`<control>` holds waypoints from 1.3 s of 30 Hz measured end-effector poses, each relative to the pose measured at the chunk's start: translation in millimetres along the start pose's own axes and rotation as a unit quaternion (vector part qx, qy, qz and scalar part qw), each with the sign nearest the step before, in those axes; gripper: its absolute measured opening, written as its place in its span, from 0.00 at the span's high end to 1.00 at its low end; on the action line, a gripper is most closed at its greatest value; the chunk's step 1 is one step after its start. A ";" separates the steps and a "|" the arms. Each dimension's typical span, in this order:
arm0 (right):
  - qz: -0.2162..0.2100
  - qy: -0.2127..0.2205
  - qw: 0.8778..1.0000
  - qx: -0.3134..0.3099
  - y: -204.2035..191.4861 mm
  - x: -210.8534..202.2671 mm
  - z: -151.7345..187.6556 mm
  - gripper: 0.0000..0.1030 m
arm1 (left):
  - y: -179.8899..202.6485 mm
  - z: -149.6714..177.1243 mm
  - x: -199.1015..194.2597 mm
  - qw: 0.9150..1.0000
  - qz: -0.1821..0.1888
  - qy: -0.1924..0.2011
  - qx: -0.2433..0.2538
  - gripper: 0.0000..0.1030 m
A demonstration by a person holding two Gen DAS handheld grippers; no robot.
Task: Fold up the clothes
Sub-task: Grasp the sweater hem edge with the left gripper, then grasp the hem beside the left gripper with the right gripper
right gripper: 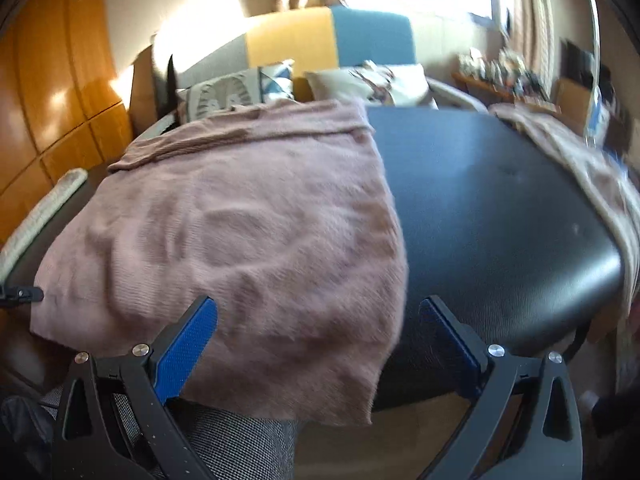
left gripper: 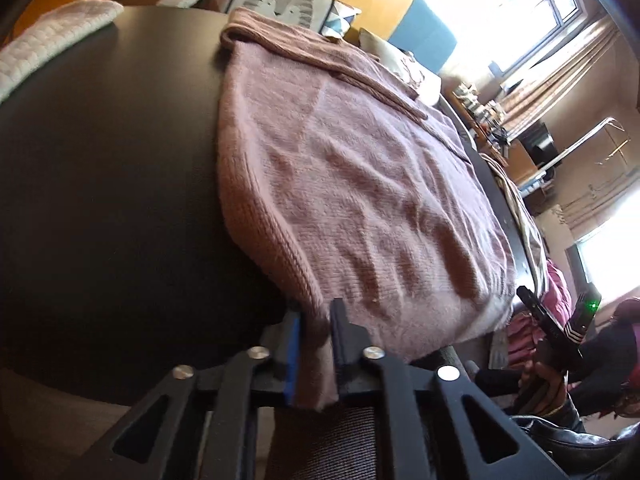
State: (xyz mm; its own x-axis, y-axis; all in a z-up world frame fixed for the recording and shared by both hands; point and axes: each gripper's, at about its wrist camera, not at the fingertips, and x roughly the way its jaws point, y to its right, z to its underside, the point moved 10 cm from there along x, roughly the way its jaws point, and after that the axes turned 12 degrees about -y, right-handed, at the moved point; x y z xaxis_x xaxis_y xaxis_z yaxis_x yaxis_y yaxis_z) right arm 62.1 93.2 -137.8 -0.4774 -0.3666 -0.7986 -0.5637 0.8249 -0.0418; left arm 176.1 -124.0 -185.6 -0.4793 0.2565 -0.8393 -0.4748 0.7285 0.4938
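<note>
A mauve knitted sweater [left gripper: 352,184] lies spread on the black table [left gripper: 100,184], its near hem hanging over the front edge. My left gripper [left gripper: 316,312] is shut on the sweater's near corner, the knit pinched between its blue pads. In the right wrist view the same sweater [right gripper: 248,240] covers the table's left half. My right gripper [right gripper: 320,312] stands open just above the sweater's near right hem, with the cloth below the gap and its fingers [right gripper: 188,344] not pressing on it. The other gripper [left gripper: 560,320], with a green light, shows at the far right of the left wrist view.
A white quilted cloth [left gripper: 52,36] lies at the table's far left edge. A beige garment [right gripper: 580,168] drapes over the table's right side. Behind the table are a sofa [right gripper: 332,36] with cushions and a cluttered sideboard [right gripper: 500,76]. The bare black tabletop [right gripper: 500,208] shows right of the sweater.
</note>
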 end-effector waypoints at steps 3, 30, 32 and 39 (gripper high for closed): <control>0.000 0.003 1.000 -0.008 -6.4 -1.2 -4.1 0.00 | 0.1 -0.9 -1.6 1.000 0.023 0.006 -0.010 0.96; -0.038 -0.055 0.998 0.019 6.2 25.5 32.4 0.69 | -21.6 1.2 2.4 0.995 0.063 0.014 -0.074 0.94; -0.059 -0.060 0.996 0.023 1.4 25.3 31.7 0.84 | -21.8 0.4 3.0 0.995 0.066 0.014 -0.075 0.94; -0.151 -0.072 0.983 0.069 -4.3 24.6 30.1 0.94 | -21.0 -1.9 3.7 0.996 0.062 0.015 -0.062 0.94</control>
State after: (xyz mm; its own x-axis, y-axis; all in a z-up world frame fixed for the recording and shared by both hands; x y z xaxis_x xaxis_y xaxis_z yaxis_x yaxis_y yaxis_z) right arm 73.1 93.6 -175.3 -0.1966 -0.5482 -0.8129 -0.5632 0.7418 -0.3640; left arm 182.9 -139.5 -198.6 -0.5613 0.3194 -0.7635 -0.4967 0.6079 0.6195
